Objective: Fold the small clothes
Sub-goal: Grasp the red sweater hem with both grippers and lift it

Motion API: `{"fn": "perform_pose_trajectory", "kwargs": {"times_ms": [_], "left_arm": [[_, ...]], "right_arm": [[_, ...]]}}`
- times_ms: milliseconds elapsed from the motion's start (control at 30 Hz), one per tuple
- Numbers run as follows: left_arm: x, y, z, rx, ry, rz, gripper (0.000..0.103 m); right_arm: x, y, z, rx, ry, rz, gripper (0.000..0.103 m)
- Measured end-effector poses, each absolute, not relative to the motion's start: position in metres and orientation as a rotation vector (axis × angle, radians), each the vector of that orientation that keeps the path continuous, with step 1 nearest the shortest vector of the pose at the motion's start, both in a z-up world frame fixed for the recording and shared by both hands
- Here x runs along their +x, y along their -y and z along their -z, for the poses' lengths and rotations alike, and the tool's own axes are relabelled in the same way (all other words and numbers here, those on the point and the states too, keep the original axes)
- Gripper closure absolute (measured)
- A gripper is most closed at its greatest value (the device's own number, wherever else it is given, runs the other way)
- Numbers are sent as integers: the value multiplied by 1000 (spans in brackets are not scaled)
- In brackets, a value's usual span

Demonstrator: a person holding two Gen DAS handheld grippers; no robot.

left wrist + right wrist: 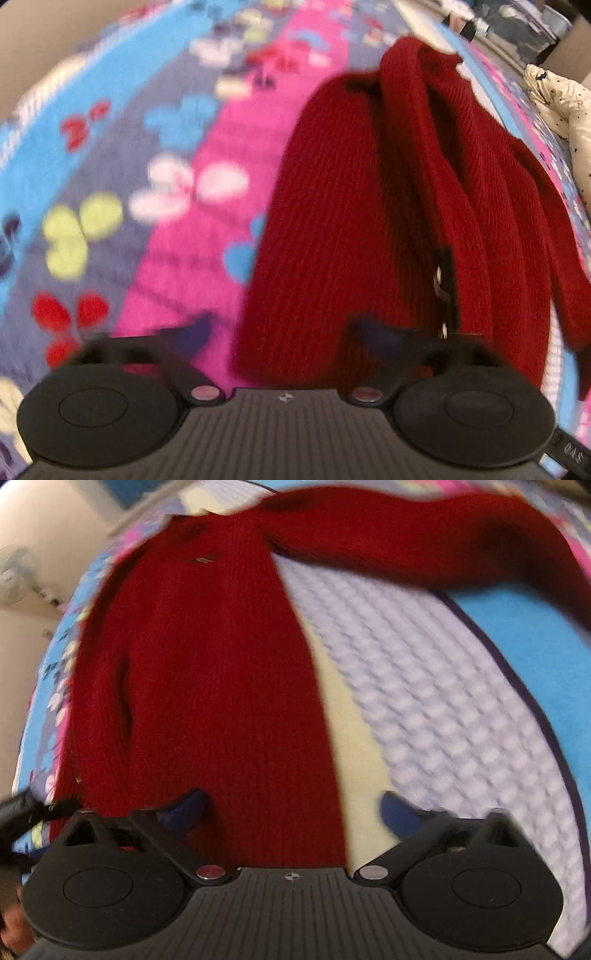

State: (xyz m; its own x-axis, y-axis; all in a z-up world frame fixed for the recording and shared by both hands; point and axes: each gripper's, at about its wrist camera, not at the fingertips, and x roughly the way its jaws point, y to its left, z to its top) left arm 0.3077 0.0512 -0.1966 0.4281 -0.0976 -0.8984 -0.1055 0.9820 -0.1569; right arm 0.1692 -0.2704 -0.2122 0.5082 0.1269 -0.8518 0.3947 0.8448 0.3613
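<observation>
We hold both tools over a red knitted sweater (332, 229) that lies on a patterned bedspread (110, 155). The left gripper (280, 332) has its blue fingertips (195, 332) spread apart at the near hem, with the edge of the knit between them and nothing pinched. The right gripper (291, 808) is likewise spread wide over the hem on its side, one tip on the red wool and the other over the pale quilted cover (443, 701). From the left view, one side looks already turned in, since long ridges of fabric run along the body. From the right view, one sleeve (406, 542) stretches out sideways, unfolded. We judge the fold as barely under way: that sleeve and the lengthwise fold remain. A cream starred garment (561, 110) waits well apart.
</observation>
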Motion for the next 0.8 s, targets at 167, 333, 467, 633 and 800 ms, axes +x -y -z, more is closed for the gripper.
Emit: {"fn": "perform_pose_trajectory", "kwargs": {"times_ms": [167,333,467,633,800], "left_arm": [[293,-57,155,-215,-1029,17,83],[249,-74,117,-203,-1011,15,84],[182,-77,109,-180,-1057,52,84],[114,-92,130,-208,-1113,61,84],[95,-98,154,-162,-1126,13,84]], "right_arm": [[162,274,180,545,-1001,105,84],[130,323,129,500,-886,181,86],[92,368,110,514,-889,221,87],[42,391,117,480,-946,265,87],[15,382,166,455,-1073,265,87]]}}
